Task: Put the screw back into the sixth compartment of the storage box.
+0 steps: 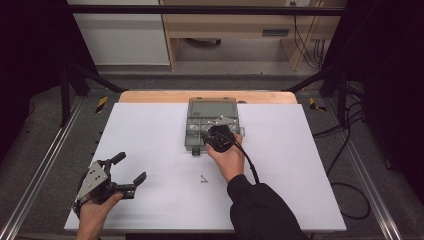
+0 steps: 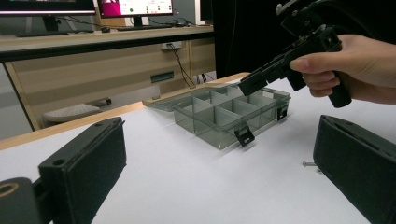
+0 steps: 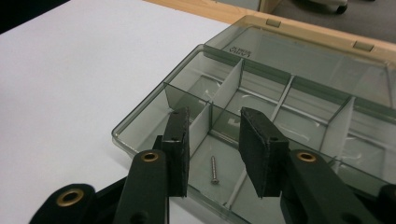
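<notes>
- High view: the right gripper [image 1: 204, 134] hangs over the smoky transparent plastic compartment box [image 1: 212, 116] at twelve o'clock on the white table [image 1: 150, 150].
- Right gripper view: jaws parted, holding nothing; a small silver screw [image 3: 214, 169] lies loose in a near compartment beneath them.
- A second small metal screw [image 1: 203, 178] lies on the table at six o'clock of the box.
- Left gripper [image 1: 131, 171]: released, jaws wide, at seven o'clock.
</notes>
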